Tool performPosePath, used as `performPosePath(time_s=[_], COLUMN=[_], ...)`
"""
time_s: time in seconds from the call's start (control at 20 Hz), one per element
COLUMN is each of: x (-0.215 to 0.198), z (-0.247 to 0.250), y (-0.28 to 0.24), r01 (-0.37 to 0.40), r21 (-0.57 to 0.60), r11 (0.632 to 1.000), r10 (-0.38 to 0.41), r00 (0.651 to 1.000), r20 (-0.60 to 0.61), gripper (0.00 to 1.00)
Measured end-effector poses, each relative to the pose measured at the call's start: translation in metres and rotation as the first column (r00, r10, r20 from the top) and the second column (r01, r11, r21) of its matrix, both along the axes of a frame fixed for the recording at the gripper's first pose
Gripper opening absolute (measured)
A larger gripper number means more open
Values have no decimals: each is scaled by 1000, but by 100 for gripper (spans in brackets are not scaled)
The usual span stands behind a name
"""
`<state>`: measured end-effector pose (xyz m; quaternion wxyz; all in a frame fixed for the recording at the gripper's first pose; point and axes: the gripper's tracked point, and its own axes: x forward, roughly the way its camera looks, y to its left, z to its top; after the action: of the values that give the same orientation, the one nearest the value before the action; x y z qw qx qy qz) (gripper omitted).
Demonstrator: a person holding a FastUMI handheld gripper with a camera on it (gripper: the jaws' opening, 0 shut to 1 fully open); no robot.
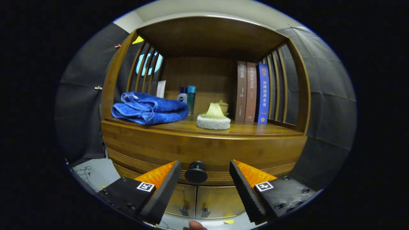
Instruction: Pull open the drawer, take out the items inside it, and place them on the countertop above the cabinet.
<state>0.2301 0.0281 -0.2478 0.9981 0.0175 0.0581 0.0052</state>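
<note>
Gripper view: my gripper (205, 179) hangs before a wooden cabinet (204, 150), its fingers spread wide and holding nothing. Between the fingertips, just ahead of them, sits the round dark knob (196, 172) of the drawer (204, 153), and neither finger touches it. I read the drawer front as closed, flush with the cabinet face, so whatever lies inside is hidden from me. Below the knob, two small cabinet doors (199, 201) stand shut.

Beyond the fingers, on the countertop (249, 129) above the drawer, a folded blue towel (148, 108) lies to one side. A white pad with a pale yellow piece on top (213, 118) rests near the middle. Behind them stand a white tube (161, 89), two small bottles (188, 95) and a small lidded jar (223, 107). Three books (252, 92) stand upright against the slatted side.

As for progress, this scene fits two stages. Either the drawer's contents are inside and waiting, or some of the things on the countertop came out of it and the drawer is closed again. I cannot tell which from here. What I can say is that my open fingers bracket the knob, well placed to close on it.
</note>
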Motion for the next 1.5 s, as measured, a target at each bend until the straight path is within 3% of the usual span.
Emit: performPosePath(time_s=[0.4,0.8,1.15,1.5], x=[-91,-155,-186,-193], z=[83,143,191,194], y=[-28,-40,-34,-34], r01=[7,34,26,40], r21=[7,68,35,47], r11=[1000,997,999,998], r10=[-8,-39,-30,-44], r00=[998,996,994,995], r20=[54,76,103,88], gripper=[98,98,98,98])
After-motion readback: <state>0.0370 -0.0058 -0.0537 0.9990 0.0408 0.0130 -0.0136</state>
